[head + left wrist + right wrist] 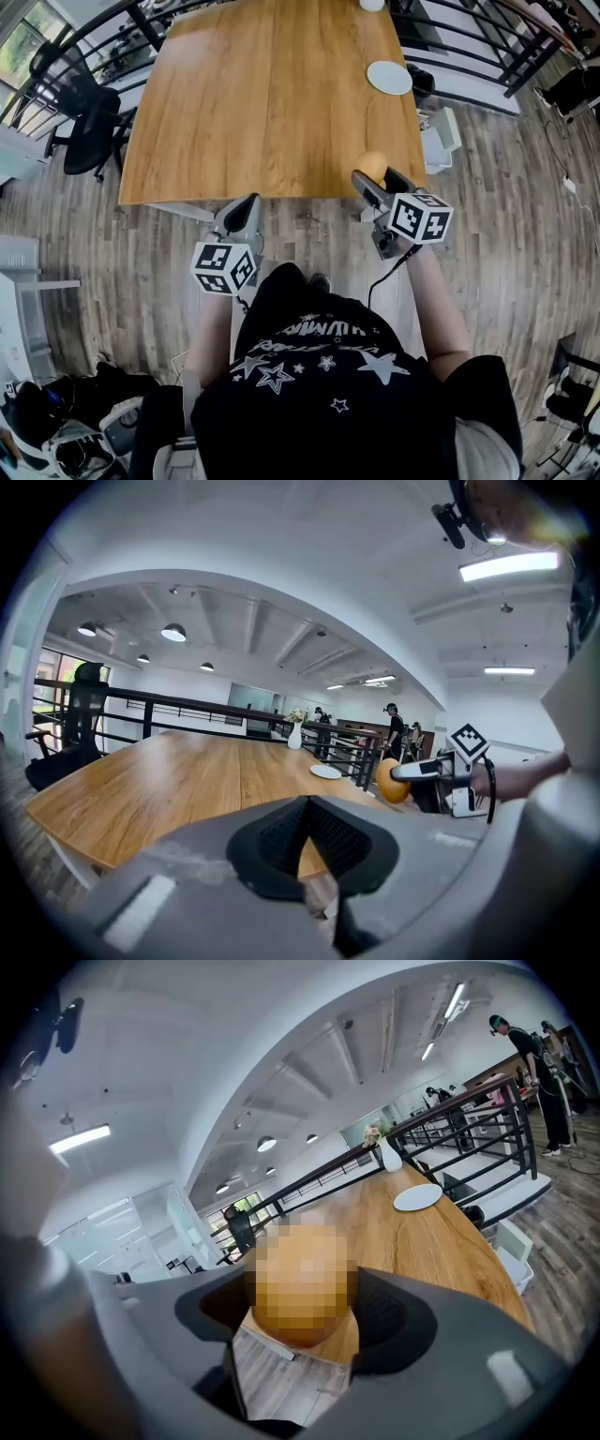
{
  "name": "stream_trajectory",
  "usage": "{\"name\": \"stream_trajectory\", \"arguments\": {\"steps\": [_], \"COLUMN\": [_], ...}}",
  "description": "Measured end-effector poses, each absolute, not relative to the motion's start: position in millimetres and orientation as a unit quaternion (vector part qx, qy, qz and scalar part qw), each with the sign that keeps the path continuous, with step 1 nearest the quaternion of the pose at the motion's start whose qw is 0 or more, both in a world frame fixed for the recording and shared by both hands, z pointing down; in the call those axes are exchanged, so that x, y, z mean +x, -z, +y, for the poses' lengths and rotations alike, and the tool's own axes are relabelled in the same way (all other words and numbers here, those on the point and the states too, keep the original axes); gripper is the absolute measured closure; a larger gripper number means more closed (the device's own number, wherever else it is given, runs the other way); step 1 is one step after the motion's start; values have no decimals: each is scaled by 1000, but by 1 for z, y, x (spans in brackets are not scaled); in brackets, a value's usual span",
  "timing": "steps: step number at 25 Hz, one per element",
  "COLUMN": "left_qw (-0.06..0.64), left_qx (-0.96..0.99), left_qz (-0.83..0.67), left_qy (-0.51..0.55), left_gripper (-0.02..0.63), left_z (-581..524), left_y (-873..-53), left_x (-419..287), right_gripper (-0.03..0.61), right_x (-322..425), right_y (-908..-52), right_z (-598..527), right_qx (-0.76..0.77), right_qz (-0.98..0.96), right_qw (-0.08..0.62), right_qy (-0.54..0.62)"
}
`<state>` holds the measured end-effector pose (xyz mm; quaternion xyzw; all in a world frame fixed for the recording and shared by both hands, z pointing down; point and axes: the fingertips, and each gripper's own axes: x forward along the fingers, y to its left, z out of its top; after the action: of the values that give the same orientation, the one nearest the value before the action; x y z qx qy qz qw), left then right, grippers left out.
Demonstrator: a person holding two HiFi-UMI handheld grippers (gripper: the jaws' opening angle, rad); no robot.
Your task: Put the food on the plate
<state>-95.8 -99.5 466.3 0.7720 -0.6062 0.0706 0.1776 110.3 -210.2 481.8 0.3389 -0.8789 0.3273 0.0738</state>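
A round orange-brown piece of food sits between the jaws of my right gripper, which is shut on it just above the near right edge of the wooden table. In the right gripper view the food fills the gap between the jaws and is blurred. A small white plate lies near the table's far right edge, also seen as the plate ahead of the food. My left gripper hovers at the table's near edge, jaws together and holding nothing. From the left gripper I see the food to the right.
A white vase stands at the far edge of the table. A black office chair is left of the table and a black railing runs behind it. Grey boxes sit on the wooden floor to the right.
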Motion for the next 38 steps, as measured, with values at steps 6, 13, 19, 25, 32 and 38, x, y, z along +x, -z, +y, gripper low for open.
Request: {"name": "stream_trajectory", "arguments": {"steps": [6, 13, 19, 25, 32, 38], "left_qw": [172, 169, 166, 162, 147, 149], "left_qx": [783, 798, 810, 822, 835, 844], "left_qz": [-594, -575, -559, -544, -527, -512], "left_qy": [-72, -63, -59, -51, -51, -51], "left_gripper": [612, 612, 612, 612, 612, 612], "left_z": [-122, -181, -242, -303, -362, -411], "left_y": [-468, -470, -469, -456, -442, -434], "left_x": [-85, -87, -92, -98, -105, -105], "right_gripper": [247, 247, 247, 247, 247, 247], "right_x": [124, 134, 133, 134, 144, 153], "right_y": [-489, -495, -496, -493, -495, -498], "right_z": [-221, -263, -315, -369, -421, -468], "right_qx": [352, 379, 400, 421, 456, 481], "right_qz": [-874, -863, -855, -846, -827, -807], "right_qw": [77, 82, 83, 92, 104, 134], "right_qy": [-327, -322, -319, -314, -313, -317]}}
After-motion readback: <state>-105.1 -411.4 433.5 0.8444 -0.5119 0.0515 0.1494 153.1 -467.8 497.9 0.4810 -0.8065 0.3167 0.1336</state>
